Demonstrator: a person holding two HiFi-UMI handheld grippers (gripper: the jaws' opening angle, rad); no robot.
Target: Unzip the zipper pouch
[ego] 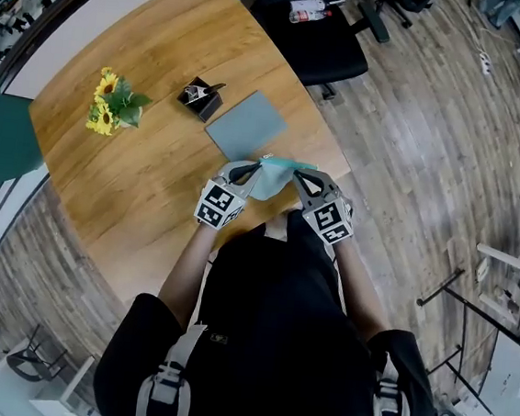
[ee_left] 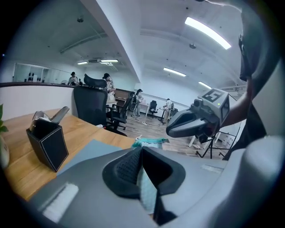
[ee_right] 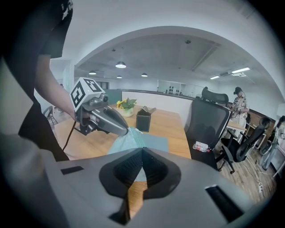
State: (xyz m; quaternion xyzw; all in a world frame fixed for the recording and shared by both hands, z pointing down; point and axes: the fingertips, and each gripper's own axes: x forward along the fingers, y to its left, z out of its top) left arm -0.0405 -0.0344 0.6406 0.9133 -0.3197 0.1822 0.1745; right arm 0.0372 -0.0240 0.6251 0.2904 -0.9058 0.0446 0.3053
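Your left claw (ego: 248,171) clamps the left end of the pouch (ego: 269,181) and your right claw (ego: 297,176) pinches its right end, so it hangs stretched lengthwise between them above the near edge of the table (ego: 151,191).

- The left gripper (ego: 243,171) is held low before the chest, its jaws clamped on the edge of the teal zipper pouch (ego: 271,176).
- The right gripper (ego: 293,176) faces it tip to tip, jaws pressed together on the same pouch.
- Both bare forearms (ego: 187,269) angle inward.
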